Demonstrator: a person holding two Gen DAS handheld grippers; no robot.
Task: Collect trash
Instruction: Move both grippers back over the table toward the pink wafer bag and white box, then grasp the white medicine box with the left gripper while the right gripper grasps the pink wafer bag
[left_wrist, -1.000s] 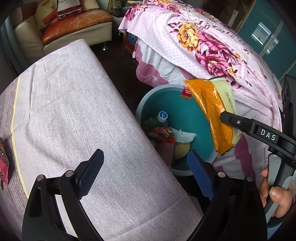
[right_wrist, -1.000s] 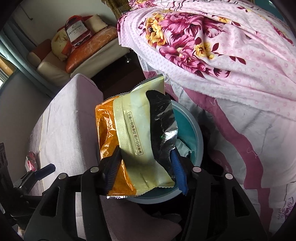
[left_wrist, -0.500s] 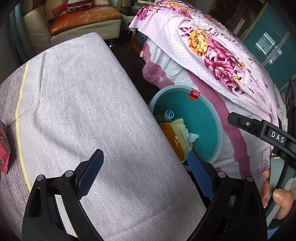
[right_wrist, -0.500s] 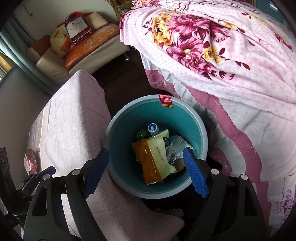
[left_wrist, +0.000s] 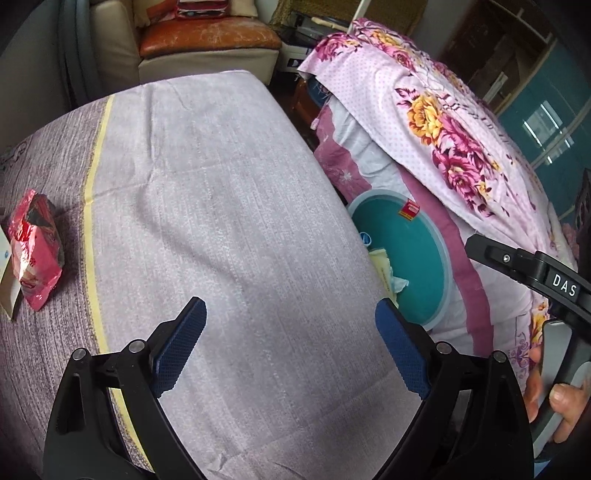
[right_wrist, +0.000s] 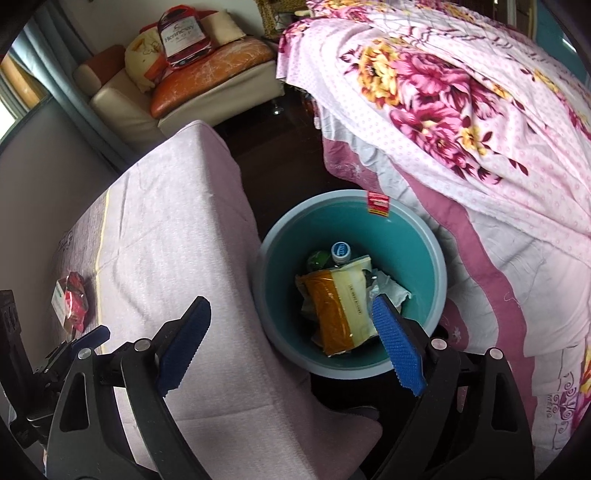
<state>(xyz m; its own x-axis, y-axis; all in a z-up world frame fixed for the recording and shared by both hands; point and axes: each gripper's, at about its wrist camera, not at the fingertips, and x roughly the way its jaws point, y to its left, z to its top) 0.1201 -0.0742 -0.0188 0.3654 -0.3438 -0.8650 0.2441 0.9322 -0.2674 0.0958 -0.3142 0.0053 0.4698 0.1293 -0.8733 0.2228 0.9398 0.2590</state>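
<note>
The orange snack bag (right_wrist: 338, 310) has been released and now lies inside the teal bin (right_wrist: 413, 236). The right gripper (right_wrist: 291, 339), just opened, is empty. The left gripper (left_wrist: 291, 347) is spread apart, empty. A red wrapper (left_wrist: 35, 251) is left on the bedspread (left_wrist: 221, 221).

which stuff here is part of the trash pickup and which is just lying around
Part of the job:
teal bin
orange snack bag in the bin
red wrapper on the table
right tongs, open

Just lying about:
floral bedding
sofa cushions
table cloth
</note>
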